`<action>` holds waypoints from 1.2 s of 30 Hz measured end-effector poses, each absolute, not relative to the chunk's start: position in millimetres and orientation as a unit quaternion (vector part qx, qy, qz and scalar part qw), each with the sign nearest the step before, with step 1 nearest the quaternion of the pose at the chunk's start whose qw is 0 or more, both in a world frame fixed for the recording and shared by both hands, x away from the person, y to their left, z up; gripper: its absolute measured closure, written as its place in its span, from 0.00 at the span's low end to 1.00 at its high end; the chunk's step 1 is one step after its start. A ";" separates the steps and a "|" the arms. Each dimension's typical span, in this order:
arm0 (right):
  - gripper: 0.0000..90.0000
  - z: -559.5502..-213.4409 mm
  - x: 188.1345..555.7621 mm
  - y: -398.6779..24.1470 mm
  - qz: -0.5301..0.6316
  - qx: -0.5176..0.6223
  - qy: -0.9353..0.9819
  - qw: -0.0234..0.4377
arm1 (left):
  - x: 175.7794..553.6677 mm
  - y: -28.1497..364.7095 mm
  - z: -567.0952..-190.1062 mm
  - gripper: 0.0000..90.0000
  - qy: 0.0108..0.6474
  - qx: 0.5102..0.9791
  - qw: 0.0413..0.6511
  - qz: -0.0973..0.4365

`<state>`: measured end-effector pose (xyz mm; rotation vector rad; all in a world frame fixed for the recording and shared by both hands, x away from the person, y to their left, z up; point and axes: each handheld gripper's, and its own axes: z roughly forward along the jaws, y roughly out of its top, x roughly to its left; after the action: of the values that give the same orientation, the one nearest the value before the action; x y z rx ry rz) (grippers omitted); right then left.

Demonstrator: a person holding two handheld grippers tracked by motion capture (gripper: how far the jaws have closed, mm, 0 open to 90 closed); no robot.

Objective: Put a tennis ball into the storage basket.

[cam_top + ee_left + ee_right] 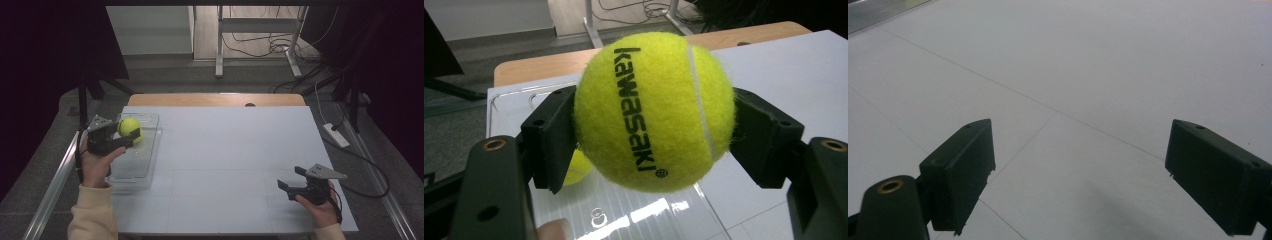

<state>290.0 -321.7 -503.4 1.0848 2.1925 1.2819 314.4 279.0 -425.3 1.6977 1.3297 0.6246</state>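
Observation:
A yellow tennis ball (129, 127) (654, 110), printed "kawasaki", is clamped between the black jaws of my left gripper (129, 133) (654, 137). It hangs just above a clear plastic tray (131, 172) (624, 215) at the table's left side. A second yellow ball (577, 168) lies in the tray under the left jaw, mostly hidden. My right gripper (290, 177) (1080, 170) stands open low over the white table top (235, 150) at the front right, with nothing between its fingers.
A wooden desk edge (215, 100) shows behind the white surface. A power strip (336, 135) and cables lie on the floor to the right. A metal rail (50, 192) runs along the left side.

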 end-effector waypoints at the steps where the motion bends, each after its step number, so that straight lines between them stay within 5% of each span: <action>1: 0.14 -503.4 290.0 -321.6 0.456 0.386 0.780 0.189 | 314.2 280.2 -425.8 0.30 0.536 0.681 0.430 0.253; 36: 0.14 -503.8 290.3 -321.0 0.454 0.386 0.781 0.188 | 323.9 294.4 -445.3 0.30 0.571 0.693 0.363 0.248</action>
<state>290.3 -321.0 -503.8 1.0850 2.1961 1.2779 323.9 294.4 -445.3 1.7847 1.4711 0.6376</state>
